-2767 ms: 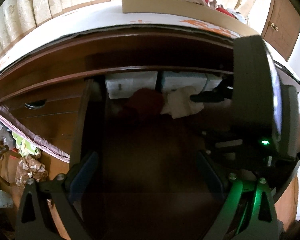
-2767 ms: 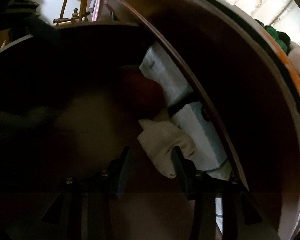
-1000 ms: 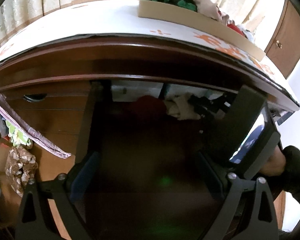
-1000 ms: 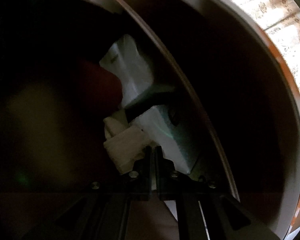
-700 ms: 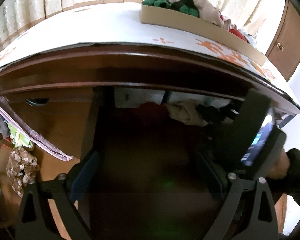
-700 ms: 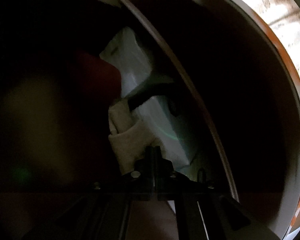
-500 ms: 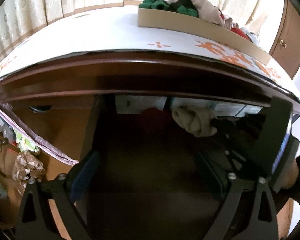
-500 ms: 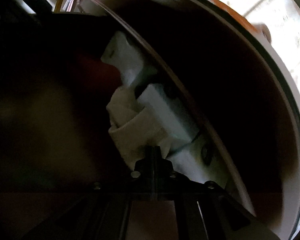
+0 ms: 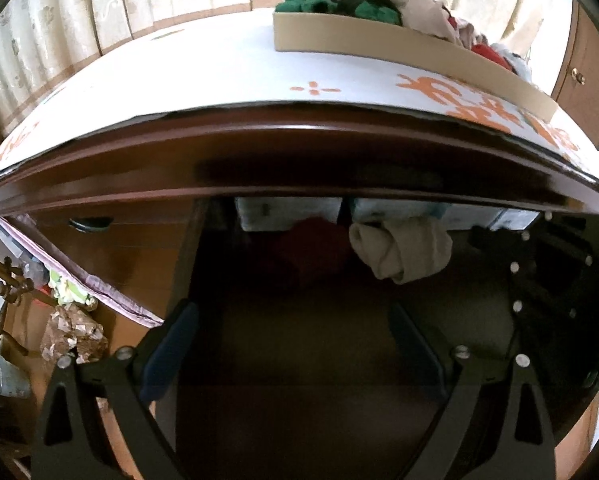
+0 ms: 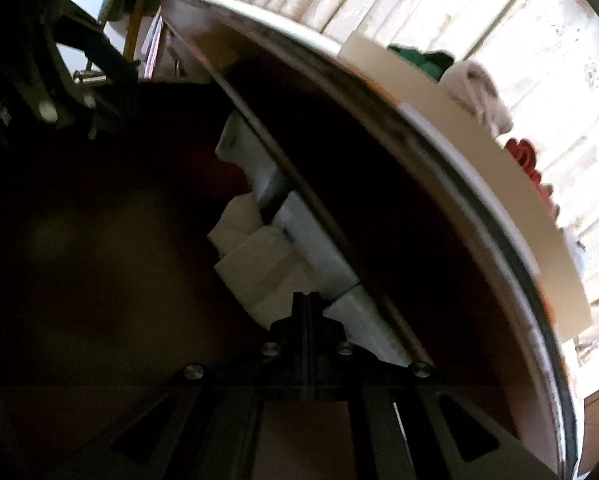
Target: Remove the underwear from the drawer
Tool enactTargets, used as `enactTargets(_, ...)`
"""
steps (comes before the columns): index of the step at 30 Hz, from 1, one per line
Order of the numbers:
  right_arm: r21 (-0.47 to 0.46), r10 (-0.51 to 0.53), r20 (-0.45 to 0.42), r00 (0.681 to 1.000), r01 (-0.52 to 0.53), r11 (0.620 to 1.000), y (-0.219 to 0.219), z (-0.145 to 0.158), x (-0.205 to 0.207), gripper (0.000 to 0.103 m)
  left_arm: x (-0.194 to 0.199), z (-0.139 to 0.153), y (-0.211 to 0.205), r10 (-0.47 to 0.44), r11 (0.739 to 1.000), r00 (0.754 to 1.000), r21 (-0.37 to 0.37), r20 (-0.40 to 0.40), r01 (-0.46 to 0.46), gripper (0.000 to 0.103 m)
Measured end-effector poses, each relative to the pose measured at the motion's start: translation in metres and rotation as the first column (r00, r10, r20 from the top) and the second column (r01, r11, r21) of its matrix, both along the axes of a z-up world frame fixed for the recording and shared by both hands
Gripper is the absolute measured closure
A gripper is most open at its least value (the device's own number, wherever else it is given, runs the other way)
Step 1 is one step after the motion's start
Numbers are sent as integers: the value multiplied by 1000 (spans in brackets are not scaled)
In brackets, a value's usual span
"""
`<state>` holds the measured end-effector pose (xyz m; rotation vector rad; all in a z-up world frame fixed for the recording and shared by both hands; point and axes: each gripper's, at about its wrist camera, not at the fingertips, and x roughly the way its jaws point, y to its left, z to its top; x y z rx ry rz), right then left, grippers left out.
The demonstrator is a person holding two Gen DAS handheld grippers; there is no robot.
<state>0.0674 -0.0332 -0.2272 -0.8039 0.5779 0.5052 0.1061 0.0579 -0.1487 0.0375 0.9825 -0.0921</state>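
A pale cream piece of underwear hangs bunched above the dark open drawer, in front of the white packs at its back. My right gripper is shut on the underwear, which bulges out just past its closed tips. In the left wrist view the right gripper's black body comes in from the right, its tips hidden behind the cloth. My left gripper stands open over the drawer's dim floor with nothing between its fingers.
A dark red garment lies in the drawer left of the underwear. White packs line the drawer's back. On the white top with orange marks sits a cardboard tray piled with clothes. Clutter and a brass rail stand at the left.
The right gripper, shut on the underwear, has lifted and drawn it away from the white packs. The cloth now hangs free and bunched. The left gripper stays open and has tilted up slightly.
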Motion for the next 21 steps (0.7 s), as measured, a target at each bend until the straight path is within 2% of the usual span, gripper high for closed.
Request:
enactTargets(2,-32,21,29,999,-20,999,4,-1,-4,101,-1,-1,0,3,1000,1000,-2,-10,-3,6)
enactTargets(4,-43,51,20,998,-50,998,15,0,-1,101,-3,-1,2,4,1000,1000,-12,-12,-4,6)
enactTargets(9,-125,69,14,998,-67,990,18,-26,5,101,-3,-1,6,10,1000,1000,-23,-14,-11,6)
enactTargets(12,-113,43,70,997,-35,993,9,-29,12,101,-2,0,9,26,999,1000,-38,-16,-26,6)
enactTargets(14,-141,50,72,996,-40,989,15,-40,12,101,-1,-1,11,26,998,999,-55,-26,-28,6)
enactTargets(16,-176,39,125,991,-17,984,19,-49,12,101,-1,-2,14,27,997,999,-68,-32,-29,6)
enactTargets(18,-173,7,161,987,21,985,19,-53,14,101,0,-3,13,23,998,999,-64,-35,-25,6)
enactTargets(21,-185,-33,174,984,66,981,17,-57,17,101,-1,-3,14,21,998,999,-63,-32,-23,6)
